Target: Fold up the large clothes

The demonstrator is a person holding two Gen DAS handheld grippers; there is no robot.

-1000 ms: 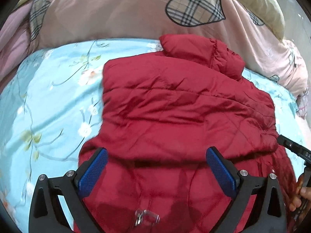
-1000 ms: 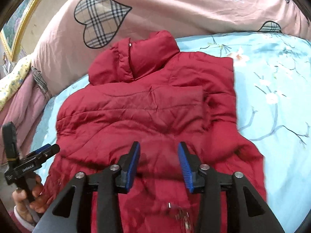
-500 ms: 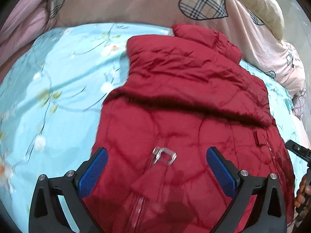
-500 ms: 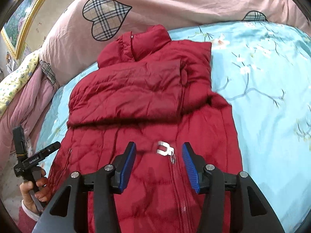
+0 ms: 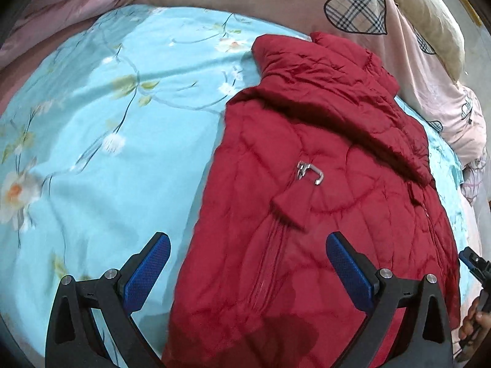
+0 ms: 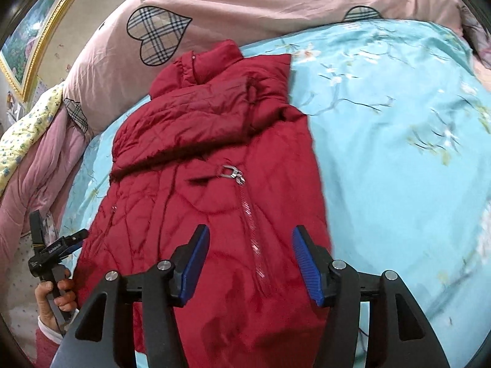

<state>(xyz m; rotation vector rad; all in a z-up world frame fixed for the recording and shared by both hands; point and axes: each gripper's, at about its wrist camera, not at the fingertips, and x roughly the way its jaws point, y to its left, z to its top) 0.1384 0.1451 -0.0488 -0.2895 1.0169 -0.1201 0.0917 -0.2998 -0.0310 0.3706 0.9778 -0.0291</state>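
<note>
A red padded jacket (image 5: 322, 184) lies front-up on the light blue flowered bedsheet (image 5: 107, 153), collar toward the pillows, sleeves folded across the chest. A silver zip pull (image 5: 310, 170) lies at mid-front. My left gripper (image 5: 248, 263) is open and empty, above the jacket's lower left edge. In the right wrist view the jacket (image 6: 214, 168) fills the middle, with the zip pull (image 6: 231, 173) visible. My right gripper (image 6: 250, 260) is open and empty over the jacket's lower front. The other gripper (image 6: 58, 245) shows at the left, held by a hand.
A pink quilt with plaid hearts (image 6: 245, 9) lies bunched at the head of the bed, also in the left wrist view (image 5: 276, 0). A yellowish pillow (image 5: 429, 21) sits at the far right. A gilt picture frame (image 6: 36, 40) hangs on the wall.
Both grippers have pulled back toward the jacket's hem, showing more of the jacket. The right gripper's jaws have opened wider. The left view has shifted left over the sheet.
</note>
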